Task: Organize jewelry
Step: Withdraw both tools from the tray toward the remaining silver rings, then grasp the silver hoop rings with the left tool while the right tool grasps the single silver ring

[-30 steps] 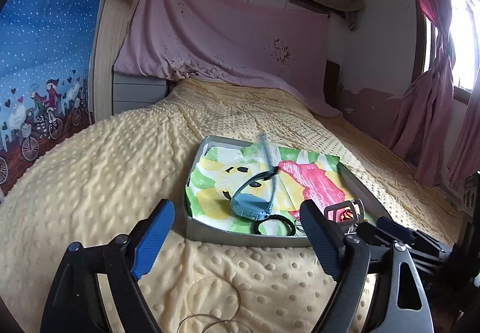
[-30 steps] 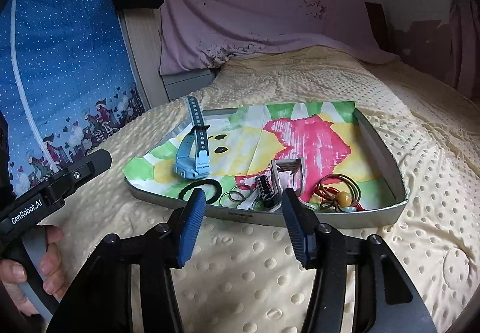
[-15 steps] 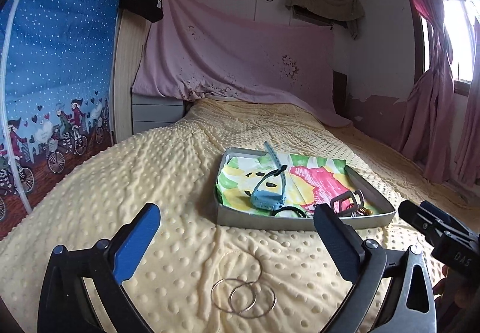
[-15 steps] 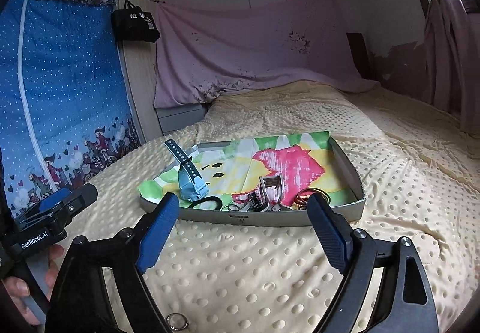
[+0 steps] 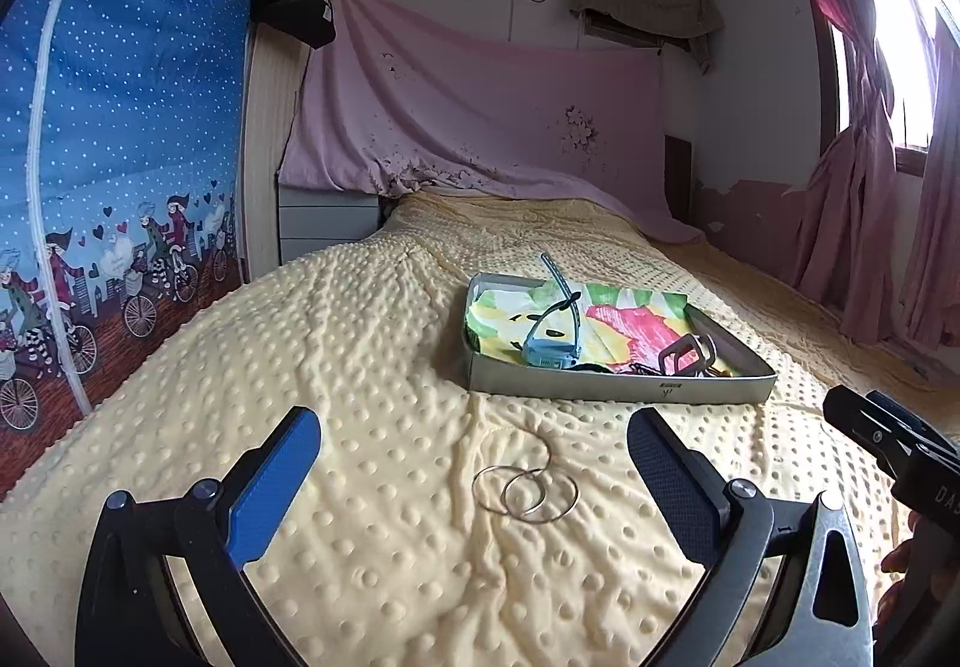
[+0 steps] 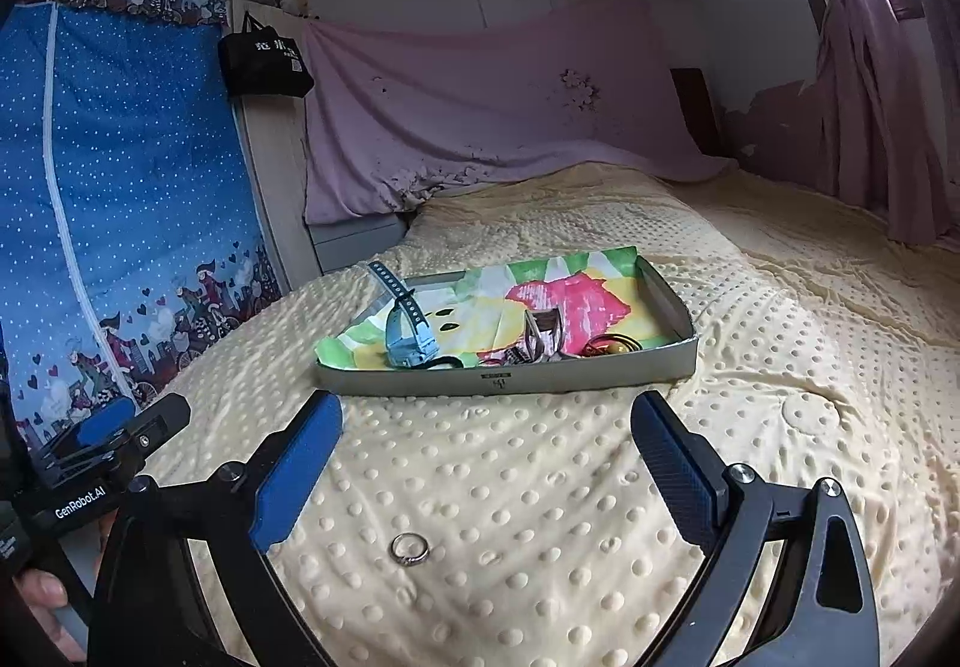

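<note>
A grey tray [image 5: 618, 385] lined with a bright drawing sits on the yellow dotted blanket [image 5: 336, 343]; it also shows in the right wrist view [image 6: 510, 380]. In it lie a light blue watch [image 5: 549, 346], a black hair tie, a clip [image 5: 684, 352] and small pieces. The watch [image 6: 408, 334] shows in the right view too. Two silver hoops [image 5: 525, 490] lie on the blanket between my open, empty left gripper's [image 5: 474, 463] fingers. A small silver ring [image 6: 410, 549] lies in front of my open, empty right gripper [image 6: 486, 457].
A pink sheet [image 5: 480, 126] hangs over the headboard behind the bed. A blue printed fabric panel [image 5: 120, 156] stands along the left side. Pink curtains [image 5: 870, 187] hang at the right by the window. My right gripper shows at the left view's right edge [image 5: 888, 439].
Both grippers have pulled back from the tray and risen. The right gripper's fingers have opened wider. The hoops and the ring on the blanket have come into view.
</note>
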{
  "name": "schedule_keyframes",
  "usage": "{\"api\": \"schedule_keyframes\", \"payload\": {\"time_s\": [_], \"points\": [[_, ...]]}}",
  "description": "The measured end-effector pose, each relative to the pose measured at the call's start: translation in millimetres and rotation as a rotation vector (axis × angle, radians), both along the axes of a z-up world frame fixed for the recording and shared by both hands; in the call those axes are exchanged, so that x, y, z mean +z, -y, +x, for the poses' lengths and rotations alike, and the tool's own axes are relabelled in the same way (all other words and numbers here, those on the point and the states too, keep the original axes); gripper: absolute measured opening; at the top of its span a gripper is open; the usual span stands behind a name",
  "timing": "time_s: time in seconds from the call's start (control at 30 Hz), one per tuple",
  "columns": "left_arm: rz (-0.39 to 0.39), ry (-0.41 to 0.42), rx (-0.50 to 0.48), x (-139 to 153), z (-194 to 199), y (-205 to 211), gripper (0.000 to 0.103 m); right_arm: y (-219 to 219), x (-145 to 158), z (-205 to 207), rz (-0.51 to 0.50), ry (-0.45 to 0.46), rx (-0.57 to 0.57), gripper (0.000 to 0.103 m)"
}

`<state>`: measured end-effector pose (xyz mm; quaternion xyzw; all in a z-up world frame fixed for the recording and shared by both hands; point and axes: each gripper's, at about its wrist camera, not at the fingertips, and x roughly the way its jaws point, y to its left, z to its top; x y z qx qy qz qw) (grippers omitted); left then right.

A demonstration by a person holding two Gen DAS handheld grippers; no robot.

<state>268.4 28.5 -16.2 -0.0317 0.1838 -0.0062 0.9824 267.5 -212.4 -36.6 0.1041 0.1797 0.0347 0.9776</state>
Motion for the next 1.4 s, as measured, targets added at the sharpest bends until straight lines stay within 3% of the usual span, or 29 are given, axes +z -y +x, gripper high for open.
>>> {"api": "schedule_keyframes", "payload": {"time_s": [0.2,0.43,0.77,0.87,1.2,1.4], "points": [[0.003,-0.008,-0.012,1.6,-18.2,-7.1,0.103,-10.2,1.9,-25.2,-0.018,0.012,-0.013,0.095],[0.003,-0.049,-0.030,2.1,-21.7,-15.2,0.103,-15.7,-1.9,-30.2,-0.037,-0.051,0.005,0.095],[0.021,-0.169,-0.117,-10.5,5.1,-17.7,0.103,-27.7,-18.9,-9.7,-0.044,-0.155,0.061,0.095],[0.022,-0.183,-0.139,-15.5,13.2,-15.8,0.102,-30.4,-24.7,-4.3,-0.048,-0.175,0.069,0.087],[0.026,-0.251,-0.236,-33.3,37.7,-3.7,0.068,-38.9,-41.0,15.4,-0.054,-0.242,0.103,0.059],[0.051,-0.308,-0.290,-42.3,52.6,6.7,0.058,-43.5,-51.7,27.4,-0.054,-0.292,0.128,0.047]]}}
